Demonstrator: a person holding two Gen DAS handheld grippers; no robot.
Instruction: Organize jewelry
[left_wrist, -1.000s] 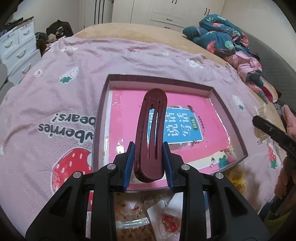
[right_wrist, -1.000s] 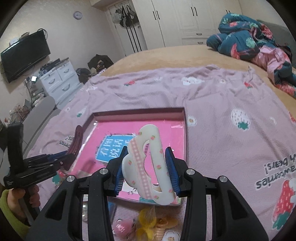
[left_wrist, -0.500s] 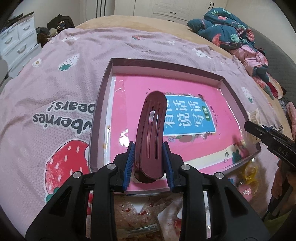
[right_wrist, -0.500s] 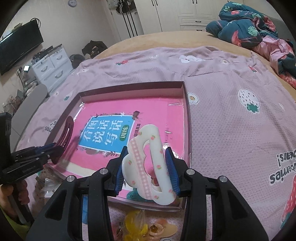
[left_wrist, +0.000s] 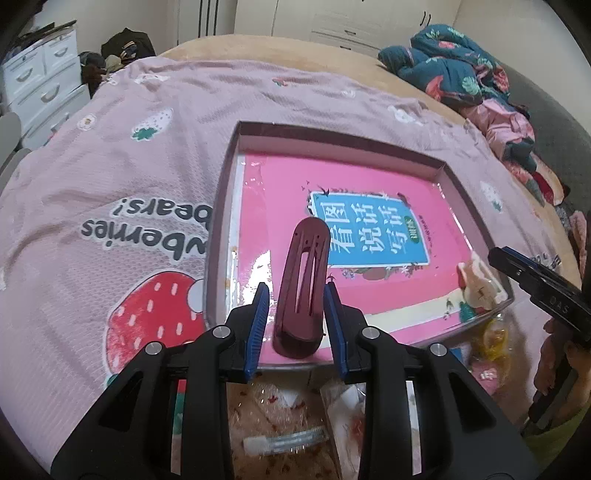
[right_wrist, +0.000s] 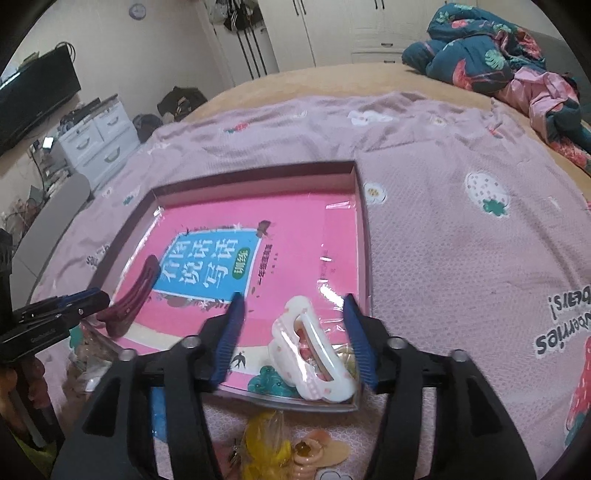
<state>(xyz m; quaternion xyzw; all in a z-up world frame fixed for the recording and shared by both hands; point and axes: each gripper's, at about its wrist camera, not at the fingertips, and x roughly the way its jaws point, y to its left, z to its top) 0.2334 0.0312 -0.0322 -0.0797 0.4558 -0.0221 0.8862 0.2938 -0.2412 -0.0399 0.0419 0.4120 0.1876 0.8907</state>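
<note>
White hair clip (right_wrist: 314, 354): cloud-shaped, pink-dotted, lying in the near right corner of the tray (right_wrist: 364, 221), between the widening blue pads of the right gripper (right_wrist: 297, 339) and not pressed by them; seen also from the left wrist (left_wrist: 478, 284)
Dark red hair clip (left_wrist: 303, 284): long, slotted, clamped upright between the pads of the left gripper (left_wrist: 297, 321), held over the tray's (left_wrist: 221, 206) near left edge
Tray: shallow, dark-rimmed, lined with a pink book cover (left_wrist: 369, 206) bearing a blue label
Pink strawberry-print blanket (left_wrist: 110, 177): spread under the tray
Yellow and peach trinkets (right_wrist: 295, 450): on the blanket just before the tray
</note>
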